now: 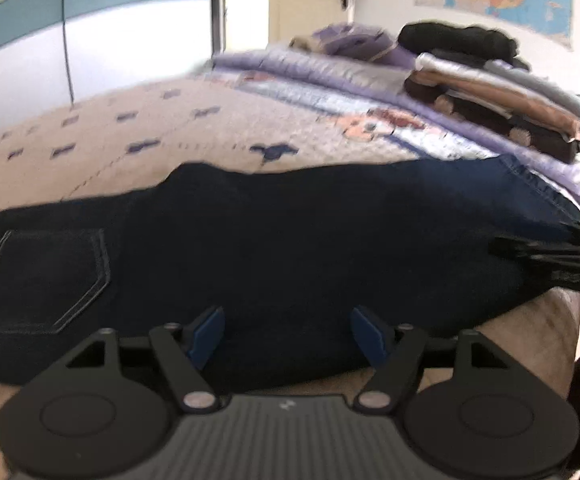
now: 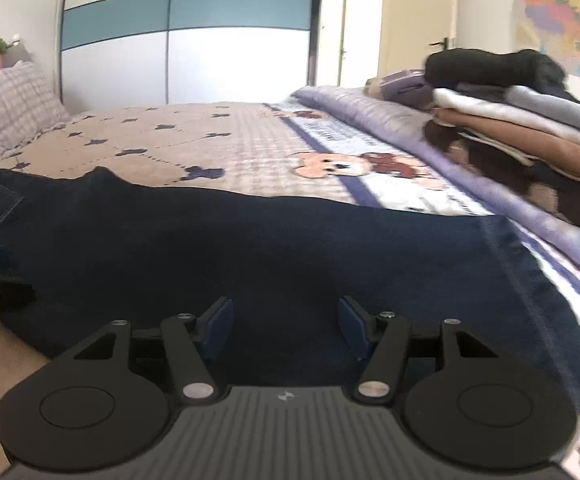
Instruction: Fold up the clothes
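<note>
Dark blue jeans (image 1: 290, 248) lying flat across the near part of the bed (image 1: 137, 132), stretched sideways along the bed's front edge. Back pocket (image 1: 45, 276) with pale stitching toward the left end of the jeans; stitched hem (image 2: 530, 280) at the right end, resting against the lilac quilt (image 2: 370, 108).

Left tool (image 1: 287, 330) poised over the near edge of the jeans, blue fingertips (image 1: 207, 332) spread apart, nothing clamped between them; only the denim seen through the gap. Whether the tips touch the cloth cannot be told. Right tool (image 2: 285, 328) likewise over the near edge of the jeans, closer to the hem end, blue fingertips (image 2: 354, 326) parted, gripping nothing. In the left wrist view, the right tool (image 1: 550, 256) showing as a black shape above the right end of the jeans, blurred.

Beyond the jeans, beige bed cover with dark blue motifs and a cartoon bear print (image 2: 346, 166). To the right of and behind the jeans, on the lilac quilt, a stack of folded clothes (image 2: 522, 128) in grey, tan and brown, with a black garment (image 2: 490, 66) on top. Checked pillow (image 2: 5, 104) far left of the jeans. Behind the bed, a white wardrobe (image 2: 185, 40) with a teal band, a door, and a coloured map (image 2: 566, 20) on the wall above the stack.
</note>
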Demonstrator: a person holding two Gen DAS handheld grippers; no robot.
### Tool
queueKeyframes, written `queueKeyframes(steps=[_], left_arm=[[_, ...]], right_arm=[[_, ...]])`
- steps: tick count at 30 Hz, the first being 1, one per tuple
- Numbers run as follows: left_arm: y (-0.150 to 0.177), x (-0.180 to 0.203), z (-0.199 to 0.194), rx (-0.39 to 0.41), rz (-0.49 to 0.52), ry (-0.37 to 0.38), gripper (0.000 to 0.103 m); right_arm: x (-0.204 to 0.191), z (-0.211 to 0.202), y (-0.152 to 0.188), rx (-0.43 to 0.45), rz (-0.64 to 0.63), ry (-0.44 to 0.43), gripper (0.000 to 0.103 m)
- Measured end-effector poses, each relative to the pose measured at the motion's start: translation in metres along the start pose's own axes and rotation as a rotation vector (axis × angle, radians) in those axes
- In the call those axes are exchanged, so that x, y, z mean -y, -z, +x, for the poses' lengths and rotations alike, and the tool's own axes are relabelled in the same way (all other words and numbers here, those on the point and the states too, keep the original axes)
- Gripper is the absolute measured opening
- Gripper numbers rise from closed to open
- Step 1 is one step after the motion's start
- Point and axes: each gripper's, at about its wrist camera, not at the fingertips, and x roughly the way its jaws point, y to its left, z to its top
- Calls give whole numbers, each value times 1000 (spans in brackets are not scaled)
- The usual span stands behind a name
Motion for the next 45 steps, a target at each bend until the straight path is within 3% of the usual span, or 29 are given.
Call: queueKeyframes(steps=[2,10,14,18,21,24,26,30,35,38,45], left_arm=[[-5,2,-11,-21,-14,-27,74],[10,-1,-43,44,-173,38,86],[12,-15,-34,-2,-283,30,86],[15,-31,-36,-1,-384,31,86],[18,-36,-42,8,-392,18,86],[18,-38,-47,20,-383,8,86],[19,-39,-48,22,-384,10,86],[17,-43,-46,47,-362,-9,86],[7,-42,-35,144,-212,-96,86],[-2,-43,-23,142,-194,-94,86],[-11,-52,1,103,-312,-62,85]], right_arm=[[25,-10,7,8,79,14,61],[86,-50,16,25,367,87,61],[92,-67,26,26,491,56,61],[94,-75,44,-14,510,85,62],[108,-72,58,-68,605,95,62],[123,-71,64,-47,746,32,62],[125,-71,62,-32,776,36,62],[111,-77,54,11,715,116,61],[77,-89,31,139,505,236,61],[54,-72,6,127,414,166,61],[-15,-3,-63,20,214,-63,60]])
